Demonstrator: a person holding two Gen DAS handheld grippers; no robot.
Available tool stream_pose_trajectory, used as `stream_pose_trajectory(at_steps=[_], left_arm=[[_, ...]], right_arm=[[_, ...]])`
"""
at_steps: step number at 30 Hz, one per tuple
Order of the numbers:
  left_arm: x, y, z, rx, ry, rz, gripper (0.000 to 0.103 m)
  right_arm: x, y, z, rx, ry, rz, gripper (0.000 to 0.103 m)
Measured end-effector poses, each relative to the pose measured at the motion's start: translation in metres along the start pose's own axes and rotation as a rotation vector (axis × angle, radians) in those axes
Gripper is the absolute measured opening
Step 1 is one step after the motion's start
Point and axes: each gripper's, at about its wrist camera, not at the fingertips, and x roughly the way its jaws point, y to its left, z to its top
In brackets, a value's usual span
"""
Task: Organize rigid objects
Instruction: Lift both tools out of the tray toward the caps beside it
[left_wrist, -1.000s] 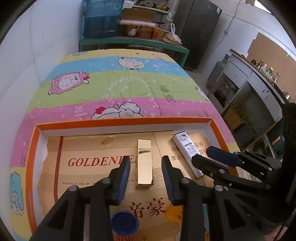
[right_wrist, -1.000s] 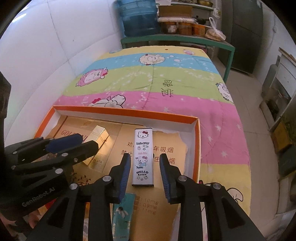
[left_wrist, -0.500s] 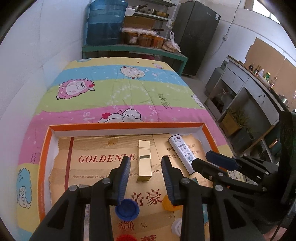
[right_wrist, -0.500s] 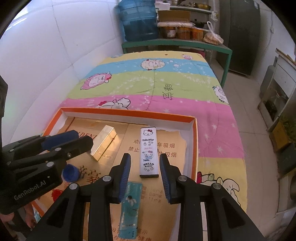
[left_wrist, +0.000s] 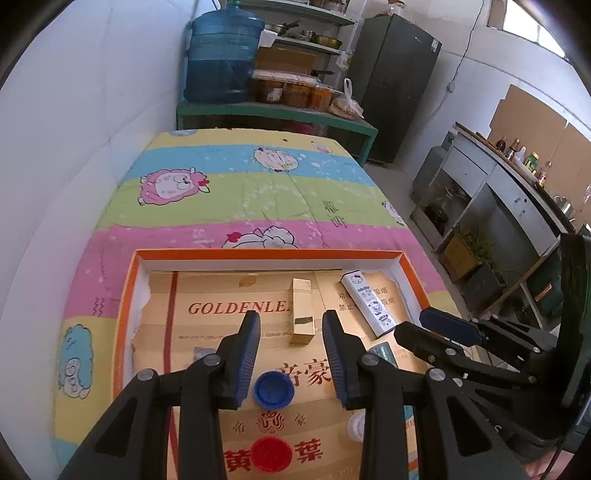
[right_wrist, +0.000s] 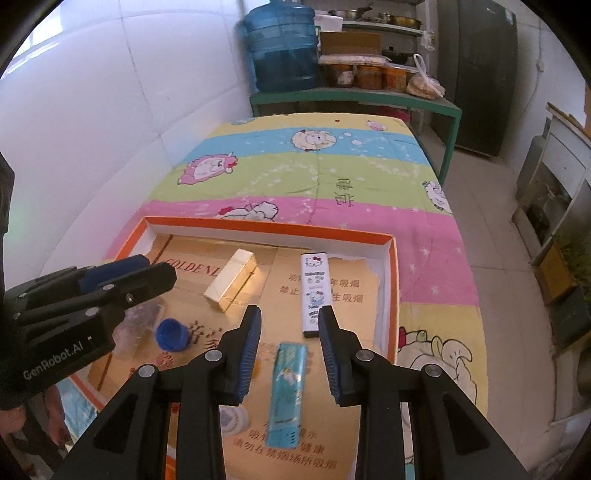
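gold box (left_wrist: 303, 314) mid-tray (left_wrist: 266, 254), both grippers spread, empty

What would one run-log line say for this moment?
left gripper: open, empty | right gripper: open, empty | shiny gold rectangular box, white Hello Kitty box: lying flat in orange-rimmed tray

gold box (left_wrist: 303, 311): glossy foil | tray liner (left_wrist: 221, 332): matt cardboard | quilt (left_wrist: 258, 184): cloth

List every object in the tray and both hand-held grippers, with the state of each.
left hand-held gripper: open, empty
right hand-held gripper: open, empty
gold box: lying flat
Hello Kitty box: lying flat
teal box: lying flat
blue cap: hollow side up
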Motion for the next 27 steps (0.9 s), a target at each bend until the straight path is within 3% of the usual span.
stream_pose_trajectory(at_steps=[27], left_arm=[[-0.07, 0.014, -0.036, 0.014, -0.072, 0.017, 0.035]], right_arm=[[-0.057, 0.034, -0.037, -0.008, -0.045, 0.021, 0.033]])
